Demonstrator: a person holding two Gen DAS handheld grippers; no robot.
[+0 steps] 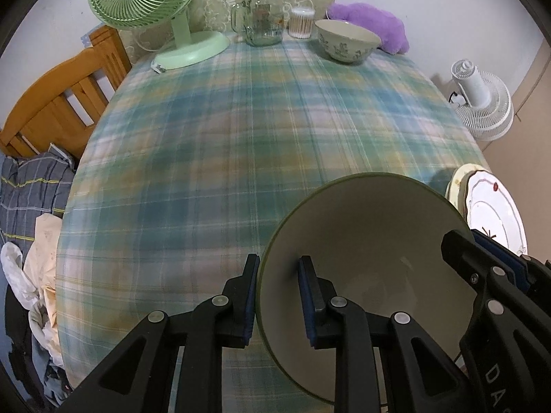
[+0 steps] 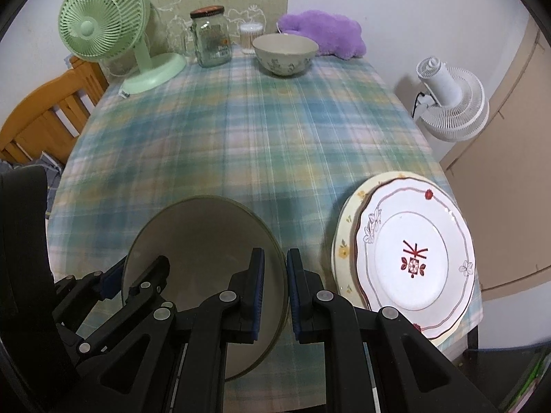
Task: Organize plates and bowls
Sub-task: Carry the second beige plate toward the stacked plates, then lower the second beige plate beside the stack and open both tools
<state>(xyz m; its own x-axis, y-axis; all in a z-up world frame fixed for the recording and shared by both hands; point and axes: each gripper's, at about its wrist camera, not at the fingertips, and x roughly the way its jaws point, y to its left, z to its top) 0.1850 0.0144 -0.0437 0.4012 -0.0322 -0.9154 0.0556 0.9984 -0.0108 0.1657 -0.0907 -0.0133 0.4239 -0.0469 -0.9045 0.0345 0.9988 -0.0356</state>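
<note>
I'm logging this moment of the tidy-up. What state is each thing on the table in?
Large green-rimmed cream bowl: gripped at opposite rims, tilted.
Left tongs: shut on the bowl's rim.
Right tongs: shut on the opposite rim.
Small floral cream bowl: upright, empty, at the far edge.
White scalloped plate with red motif: stacked on a yellow-flowered plate.
Glass handled jar: upright, lid on.
</note>
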